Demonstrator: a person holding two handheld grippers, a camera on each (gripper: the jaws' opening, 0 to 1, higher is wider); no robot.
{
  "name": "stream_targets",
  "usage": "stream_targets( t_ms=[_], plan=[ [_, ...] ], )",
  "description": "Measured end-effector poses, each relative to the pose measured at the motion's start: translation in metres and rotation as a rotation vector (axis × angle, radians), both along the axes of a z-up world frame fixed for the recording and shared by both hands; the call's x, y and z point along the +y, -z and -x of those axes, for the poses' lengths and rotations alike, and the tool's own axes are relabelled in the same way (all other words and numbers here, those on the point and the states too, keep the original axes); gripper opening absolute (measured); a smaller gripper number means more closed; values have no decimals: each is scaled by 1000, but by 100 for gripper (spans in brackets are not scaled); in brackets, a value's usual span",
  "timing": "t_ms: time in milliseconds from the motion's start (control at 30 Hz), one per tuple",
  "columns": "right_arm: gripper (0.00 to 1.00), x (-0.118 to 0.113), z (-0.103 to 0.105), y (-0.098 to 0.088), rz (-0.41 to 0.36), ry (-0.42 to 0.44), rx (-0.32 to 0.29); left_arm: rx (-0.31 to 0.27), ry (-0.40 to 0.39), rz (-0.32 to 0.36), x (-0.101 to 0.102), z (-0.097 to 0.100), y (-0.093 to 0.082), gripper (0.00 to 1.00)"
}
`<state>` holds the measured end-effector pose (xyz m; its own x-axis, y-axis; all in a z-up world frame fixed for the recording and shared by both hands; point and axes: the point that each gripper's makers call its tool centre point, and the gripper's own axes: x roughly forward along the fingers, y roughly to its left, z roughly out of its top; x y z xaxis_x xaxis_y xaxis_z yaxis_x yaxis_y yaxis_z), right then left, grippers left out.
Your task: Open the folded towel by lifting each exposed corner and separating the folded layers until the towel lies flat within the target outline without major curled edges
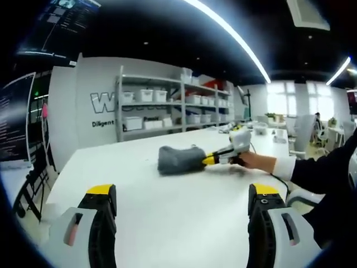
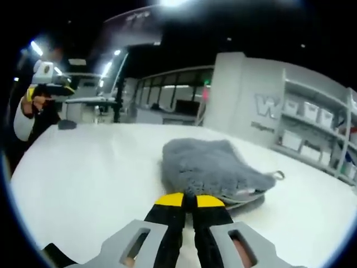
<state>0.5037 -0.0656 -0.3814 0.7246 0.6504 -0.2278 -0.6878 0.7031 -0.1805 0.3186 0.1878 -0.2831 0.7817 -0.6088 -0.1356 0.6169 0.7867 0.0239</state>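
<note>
My right gripper (image 2: pixel 188 202) has its yellow-tipped jaws pressed together at the near edge of the grey towel (image 2: pixel 215 166), seemingly pinching a corner, while my left gripper (image 1: pixel 184 192) hangs wide and empty over the bare worktop (image 1: pixel 167 212), well apart from the bundle. If the pinch has caught more than one layer, I judge that lifting would drag the whole fold instead of peeling it, or the edge could slip out. The towel is plush and lumpy, with a small hanging loop (image 2: pixel 277 175), on a smooth white surface.
</note>
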Motion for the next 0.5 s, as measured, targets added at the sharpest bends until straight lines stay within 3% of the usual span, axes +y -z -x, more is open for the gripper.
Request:
stream_targets(
  t_ms=[233, 500],
  plan=[
    [0, 11, 9, 0, 32, -36, -17, 9, 9, -3, -2, -1, 2, 96],
    [0, 18, 16, 1, 16, -86, -4, 14, 6, -9, -1, -3, 4, 96]
  ],
)
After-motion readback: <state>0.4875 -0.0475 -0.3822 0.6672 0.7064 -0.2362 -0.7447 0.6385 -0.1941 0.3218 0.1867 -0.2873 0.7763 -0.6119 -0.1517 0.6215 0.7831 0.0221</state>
